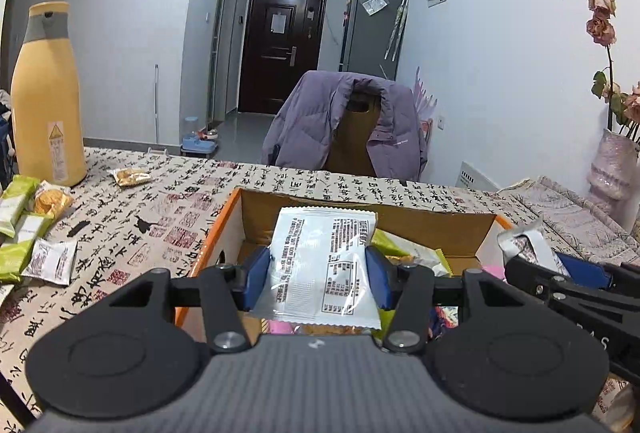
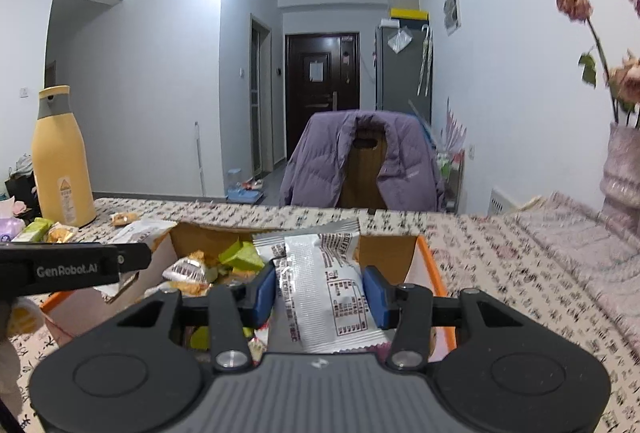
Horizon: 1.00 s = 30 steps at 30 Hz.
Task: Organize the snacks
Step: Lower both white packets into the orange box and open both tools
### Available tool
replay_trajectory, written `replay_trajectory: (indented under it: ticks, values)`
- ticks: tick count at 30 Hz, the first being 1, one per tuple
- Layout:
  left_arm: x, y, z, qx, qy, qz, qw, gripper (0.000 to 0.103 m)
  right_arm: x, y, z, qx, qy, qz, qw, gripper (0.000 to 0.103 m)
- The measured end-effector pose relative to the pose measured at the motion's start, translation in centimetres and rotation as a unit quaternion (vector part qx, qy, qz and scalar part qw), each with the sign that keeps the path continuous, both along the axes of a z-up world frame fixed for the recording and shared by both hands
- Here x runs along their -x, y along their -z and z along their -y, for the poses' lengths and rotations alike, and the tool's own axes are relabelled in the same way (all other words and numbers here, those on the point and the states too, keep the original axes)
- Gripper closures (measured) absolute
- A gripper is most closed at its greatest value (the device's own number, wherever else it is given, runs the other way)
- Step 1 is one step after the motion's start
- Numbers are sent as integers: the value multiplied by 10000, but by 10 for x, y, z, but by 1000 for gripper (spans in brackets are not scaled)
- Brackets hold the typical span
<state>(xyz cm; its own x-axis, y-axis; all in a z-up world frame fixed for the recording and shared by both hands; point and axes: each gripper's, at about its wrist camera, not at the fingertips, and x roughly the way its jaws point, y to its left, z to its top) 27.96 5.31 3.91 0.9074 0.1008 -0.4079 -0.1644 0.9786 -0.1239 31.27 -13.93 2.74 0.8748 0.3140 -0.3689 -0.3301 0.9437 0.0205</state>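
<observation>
My left gripper point(image 1: 318, 273) is shut on a silver snack packet point(image 1: 320, 265) with printed text, held over the open cardboard box point(image 1: 360, 209) with orange edges. My right gripper point(image 2: 320, 291) is shut on a similar silver packet point(image 2: 324, 293), also above the box point(image 2: 400, 245). Inside the box lie several snacks, among them green wrappers point(image 2: 240, 257) and a silver packet point(image 2: 186, 269). The right gripper point(image 1: 560, 265) shows at the right edge of the left wrist view, and the left gripper's arm point(image 2: 72, 269) crosses the left side of the right wrist view.
A tall yellow bottle point(image 1: 46, 93) stands at the table's far left. Loose snacks lie near it: green packets point(image 1: 16, 201), a silver one point(image 1: 54, 261) and a golden one point(image 1: 130, 177). A chair with a purple jacket point(image 1: 344, 121) stands behind the table. A vase of dried flowers point(image 2: 624, 161) stands right.
</observation>
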Motion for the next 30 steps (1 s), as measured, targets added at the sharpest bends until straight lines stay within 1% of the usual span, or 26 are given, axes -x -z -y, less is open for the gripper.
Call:
replay_trajectory:
  ticks: [2, 4, 5, 6, 7, 8, 9, 10, 12, 21, 25, 30]
  values:
    - [0, 2, -1, 9, 12, -19, 10000, 50, -3, 3, 0, 13, 13, -60, 10000, 57]
    - [0, 3, -2, 8, -5, -30, 10000, 49, -3, 5, 1, 27, 43, -96, 9999, 55]
    - [1, 3, -3, 28, 7, -19, 10000, 43, -3, 5, 1, 36, 67, -98, 9999, 51]
    - [2, 4, -4, 56, 29, 8, 10000, 39, -2, 5, 2, 20, 90, -94, 9999, 40]
    - [3, 4, -4, 63, 39, 44, 10000, 27, -2, 5, 4, -18, 102, -77, 9999, 25]
    - [4, 3, -3, 46, 28, 90, 9999, 13, -1, 5, 6, -64, 124, -49, 9999, 17]
    - [7, 2, -2, 28, 19, 158, 9999, 6, 0, 4, 7, -106, 148, -20, 9998, 5]
    - [9, 1, -2, 23, 8, 221, 9998, 0, 1, 3, 9, -165, 167, 5, 9997, 0]
    - [12, -1, -2, 24, 7, 314, 9995, 0, -1, 3, 12, -213, 193, -28, 9996, 0]
    - [13, -10, 1, 51, 43, 353, 9994, 0, -4, 2, 12, -206, 234, -100, 9995, 0]
    - [22, -24, 0, 69, 52, 469, 9989, 0, 0, -7, 12, -238, 229, -100, 9994, 0]
    - [41, -38, 0, 13, 148, 499, 9986, 0, 20, -24, 14, -201, 150, 54, 9997, 0]
